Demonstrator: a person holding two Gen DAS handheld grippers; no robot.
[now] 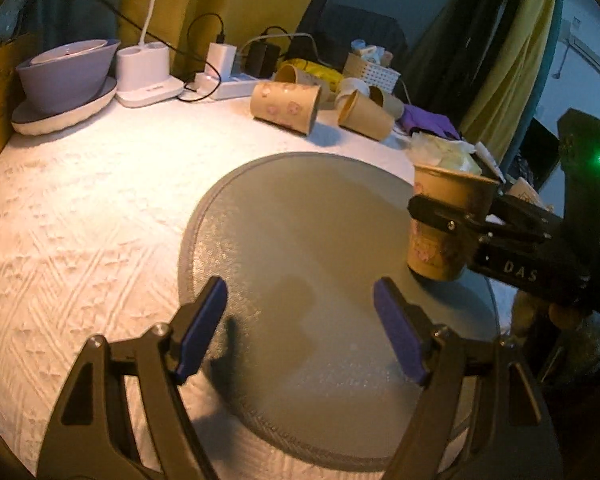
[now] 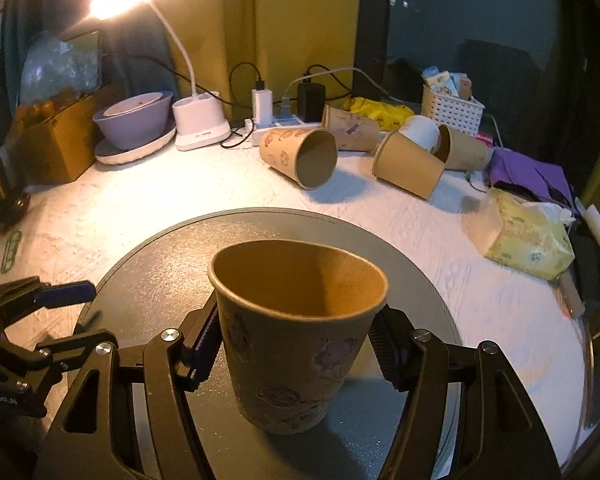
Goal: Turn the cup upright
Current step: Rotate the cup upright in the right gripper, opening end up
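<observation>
Cup: brown printed paper cup (image 2: 300, 340), mouth up, lower centre of right wrist frame, base on or just above the round grey mat (image 2: 148, 280); contact not resolvable. Right gripper (image 2: 296, 344) has its jaws closed on the cup wall below the rim, one pad each side. Rim looks slightly ovalled, so the wall yields under the squeeze.

Handling judgement: empty, light, thin-walled, easily crushed or tipped. Best held mid-wall with gentle pressure; the rolled rim is the stiffest part.

Left gripper (image 1: 300, 328), bottom centre of left wrist frame, jaws wide apart over the mat, holding nothing; cup sits at right of that frame.

Farther back, upper centre: several more paper cups lying on their sides (image 2: 300, 156) on the white textured tablecloth (image 2: 140, 200). Upper left: lit white desk lamp (image 2: 198, 124), grey bowl (image 2: 134, 120).
</observation>
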